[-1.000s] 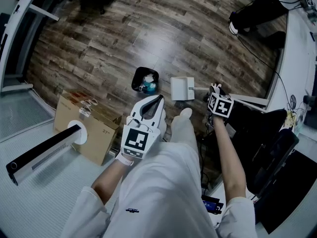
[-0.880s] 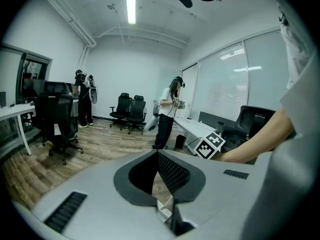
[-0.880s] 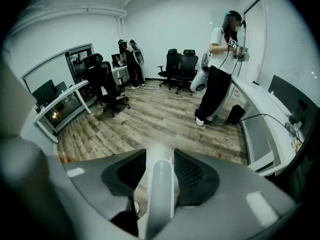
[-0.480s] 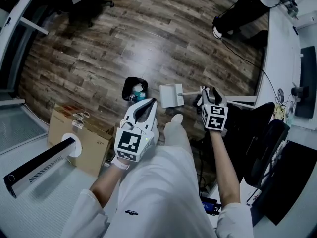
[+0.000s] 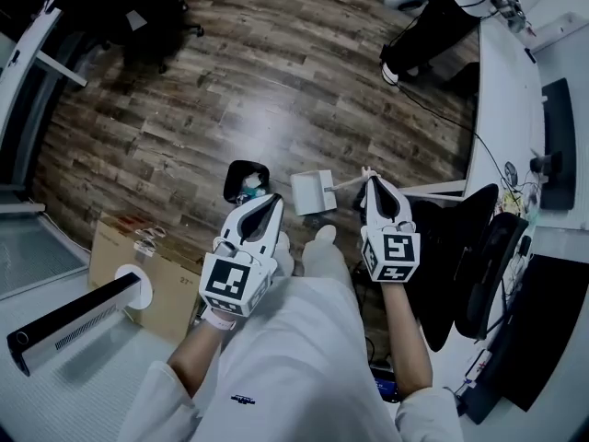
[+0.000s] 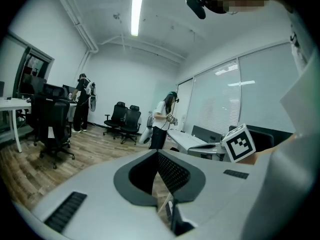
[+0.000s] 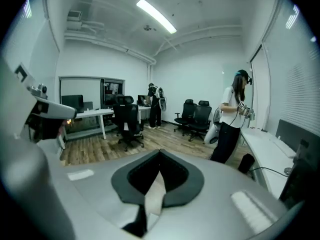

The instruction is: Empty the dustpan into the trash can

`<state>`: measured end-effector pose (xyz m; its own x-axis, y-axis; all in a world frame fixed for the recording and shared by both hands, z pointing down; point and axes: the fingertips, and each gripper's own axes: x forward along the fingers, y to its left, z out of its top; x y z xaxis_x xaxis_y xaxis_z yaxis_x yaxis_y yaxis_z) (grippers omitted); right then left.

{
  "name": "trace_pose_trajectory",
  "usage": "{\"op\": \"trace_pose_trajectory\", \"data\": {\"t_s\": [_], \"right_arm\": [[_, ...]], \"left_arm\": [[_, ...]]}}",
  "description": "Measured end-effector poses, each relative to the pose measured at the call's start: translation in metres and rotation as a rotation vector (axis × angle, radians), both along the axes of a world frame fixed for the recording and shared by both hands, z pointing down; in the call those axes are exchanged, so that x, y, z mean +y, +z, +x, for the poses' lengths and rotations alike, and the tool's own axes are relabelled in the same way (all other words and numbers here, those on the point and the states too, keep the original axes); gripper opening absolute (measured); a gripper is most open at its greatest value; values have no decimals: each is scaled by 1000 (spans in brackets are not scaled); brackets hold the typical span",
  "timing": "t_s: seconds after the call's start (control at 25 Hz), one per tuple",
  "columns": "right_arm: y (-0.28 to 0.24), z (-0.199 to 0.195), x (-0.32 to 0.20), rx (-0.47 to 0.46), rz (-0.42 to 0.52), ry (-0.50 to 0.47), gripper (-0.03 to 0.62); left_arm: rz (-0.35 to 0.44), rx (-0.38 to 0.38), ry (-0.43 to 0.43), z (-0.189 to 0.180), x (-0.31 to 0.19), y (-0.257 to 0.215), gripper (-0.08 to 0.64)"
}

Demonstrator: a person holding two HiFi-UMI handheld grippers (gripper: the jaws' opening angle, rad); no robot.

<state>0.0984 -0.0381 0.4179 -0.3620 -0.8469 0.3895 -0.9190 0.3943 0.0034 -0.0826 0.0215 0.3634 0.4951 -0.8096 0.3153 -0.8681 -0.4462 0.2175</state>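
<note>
Dustpan (image 5: 313, 193), white, squarish; slim handle (image 5: 346, 183) pinched by right gripper (image 5: 371, 182) jaws.

Head view: high above, aimed steeply down at the wood floor (image 5: 276, 72), with both grippers close below.
Left gripper (image 6: 157, 154) view and right gripper (image 7: 160, 153) view: each sits close over its own jaws, facing roughly level across the room.
Both share the black office chairs (image 6: 125, 121) and a standing person (image 6: 162, 121).
The dustpan handle (image 7: 154, 196) shows in the head and right gripper views.
</note>
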Motion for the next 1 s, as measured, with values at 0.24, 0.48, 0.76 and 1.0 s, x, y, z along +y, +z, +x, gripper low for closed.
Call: {"op": "trace_pose_trajectory", "data": {"t_s": [0.24, 0.48, 0.76, 1.0], "right_arm": [[-55, -10, 31, -74, 92, -18, 12], [-113, -15, 58, -82, 208, -40, 12], [-134, -9, 71, -100, 251, -5, 12], [-146, -2, 72, -117, 285, 18, 11]], "left_arm": [[36, 12, 19, 2, 13, -22, 6], [56, 18, 19, 4, 20, -44, 6], [105, 25, 49, 10, 18, -67, 6], [127, 13, 71, 13, 15, -75, 6]]}}
